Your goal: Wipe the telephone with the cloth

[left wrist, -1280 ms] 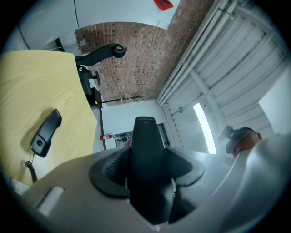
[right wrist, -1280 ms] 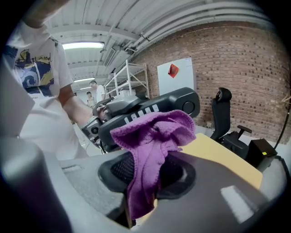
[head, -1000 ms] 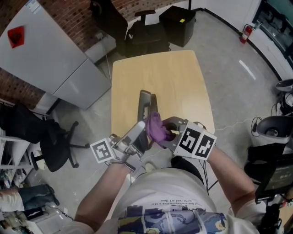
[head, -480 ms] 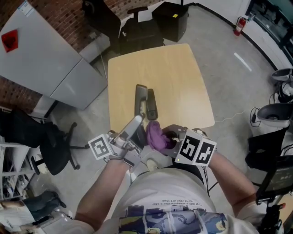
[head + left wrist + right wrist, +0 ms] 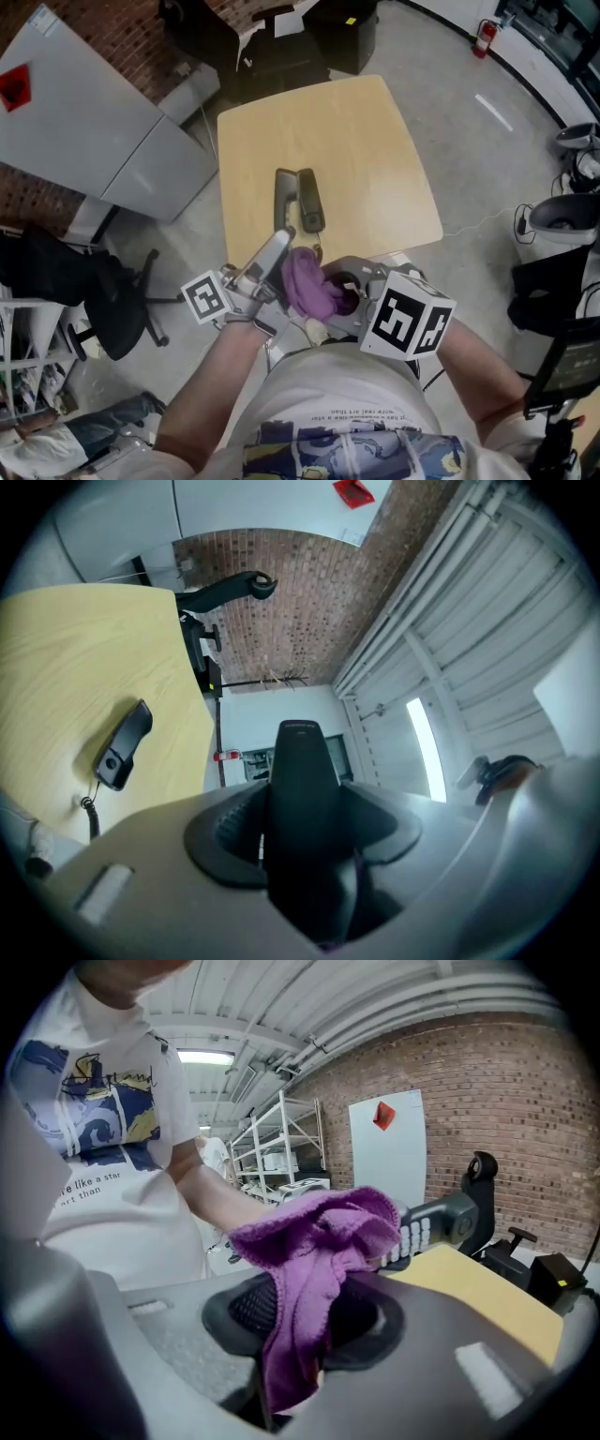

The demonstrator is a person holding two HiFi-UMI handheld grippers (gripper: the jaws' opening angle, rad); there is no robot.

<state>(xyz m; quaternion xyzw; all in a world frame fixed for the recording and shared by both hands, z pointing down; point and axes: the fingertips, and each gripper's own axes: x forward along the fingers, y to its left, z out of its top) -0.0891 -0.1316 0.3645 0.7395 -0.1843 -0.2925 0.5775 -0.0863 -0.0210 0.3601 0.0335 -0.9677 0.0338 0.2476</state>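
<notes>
A silver-and-black telephone handset [image 5: 270, 261] is clamped in my left gripper [image 5: 255, 286], over the near edge of the wooden table [image 5: 366, 150]. In the left gripper view the handset [image 5: 298, 761] stands end-on, filling the gap in the left gripper [image 5: 300, 817]. My right gripper [image 5: 339, 292] is shut on a purple cloth [image 5: 305, 284], which is bunched against the handset's side. The right gripper view shows the cloth [image 5: 319, 1237] hanging from the right gripper [image 5: 309, 1321], with the handset's keypad [image 5: 433, 1227] just behind it. The rest of the telephone [image 5: 298, 199], a grey and a black part, lies mid-table.
A black office chair [image 5: 98, 300] stands left of the table, with a grey cabinet [image 5: 94, 122] behind it. Black cases [image 5: 281, 42] sit past the far edge. The person's torso [image 5: 347, 412] is right at the near edge. A coiled cord [image 5: 89, 808] trails from the black telephone part.
Both grippers, with the handset and the cloth, have drawn back from over the telephone on the table toward the near edge. The head view has tilted a little.
</notes>
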